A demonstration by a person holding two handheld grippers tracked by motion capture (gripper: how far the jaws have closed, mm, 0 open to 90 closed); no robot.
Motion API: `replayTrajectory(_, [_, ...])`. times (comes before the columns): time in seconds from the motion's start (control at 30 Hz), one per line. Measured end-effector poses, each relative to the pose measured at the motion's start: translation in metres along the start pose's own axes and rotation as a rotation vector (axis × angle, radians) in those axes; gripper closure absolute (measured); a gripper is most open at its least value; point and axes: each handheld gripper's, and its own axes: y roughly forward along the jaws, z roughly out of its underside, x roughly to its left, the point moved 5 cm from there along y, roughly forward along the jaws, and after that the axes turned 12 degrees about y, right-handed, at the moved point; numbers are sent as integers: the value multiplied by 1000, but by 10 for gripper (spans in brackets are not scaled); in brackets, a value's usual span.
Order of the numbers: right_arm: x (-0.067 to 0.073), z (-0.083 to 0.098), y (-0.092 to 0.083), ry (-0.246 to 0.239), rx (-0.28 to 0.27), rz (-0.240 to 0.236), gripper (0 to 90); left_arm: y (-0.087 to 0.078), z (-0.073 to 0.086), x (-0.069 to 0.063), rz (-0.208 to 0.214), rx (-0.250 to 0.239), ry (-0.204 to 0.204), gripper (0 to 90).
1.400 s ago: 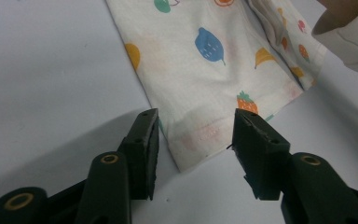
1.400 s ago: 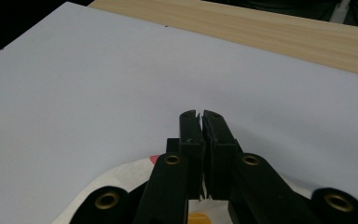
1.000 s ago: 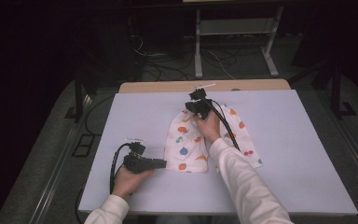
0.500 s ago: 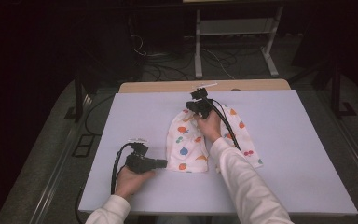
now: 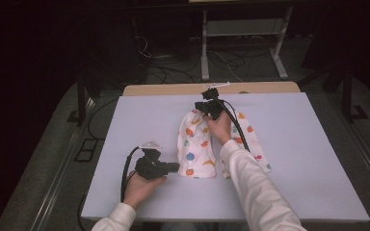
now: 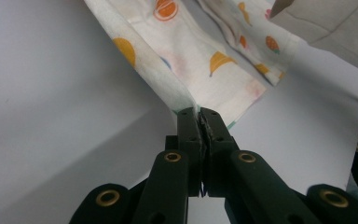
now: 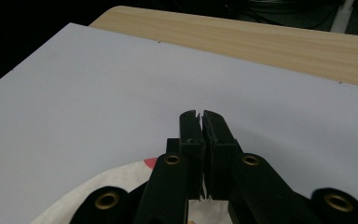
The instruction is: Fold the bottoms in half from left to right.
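Observation:
A white cloth (image 5: 195, 149) printed with orange and red fruit lies crumpled along the middle of the pale table (image 5: 135, 120). My left gripper (image 5: 177, 167) sits at the cloth's near left corner. In the left gripper view, the left gripper (image 6: 199, 114) is shut on an edge of the cloth (image 6: 200, 56), which rises from between the jaws. My right gripper (image 5: 206, 102) rests at the cloth's narrowed far end. In the right gripper view, the right gripper (image 7: 199, 114) is shut, with its tips over bare table and the cloth (image 7: 98, 196) lying under its body.
A wooden tabletop strip (image 5: 173, 89) runs behind the pale sheet and appears as the wooden strip (image 7: 261, 37) in the right gripper view. Beyond it stand a metal stand's legs (image 5: 241, 53) and floor cables (image 5: 173, 62). A light sleeve (image 6: 331, 28) crosses the cloth.
My left gripper has edged slightly right onto the cloth's near corner. The right hand and its gripper have stayed put.

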Motion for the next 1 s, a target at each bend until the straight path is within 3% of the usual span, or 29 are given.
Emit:
replayTrajectory(0.3, [-7, -5, -3, 23, -4, -15, 858, -1, -17, -14, 24, -29, 36, 871])
replayTrajectory(0.63, [-16, -11, -12, 35, -7, -20, 858, 13, -37, -39, 71, -25, 91, 871])
replayTrajectory(1.0, [-28, -17, -21, 45, -9, -25, 858, 25, -52, -50, 93, -31, 107, 871])
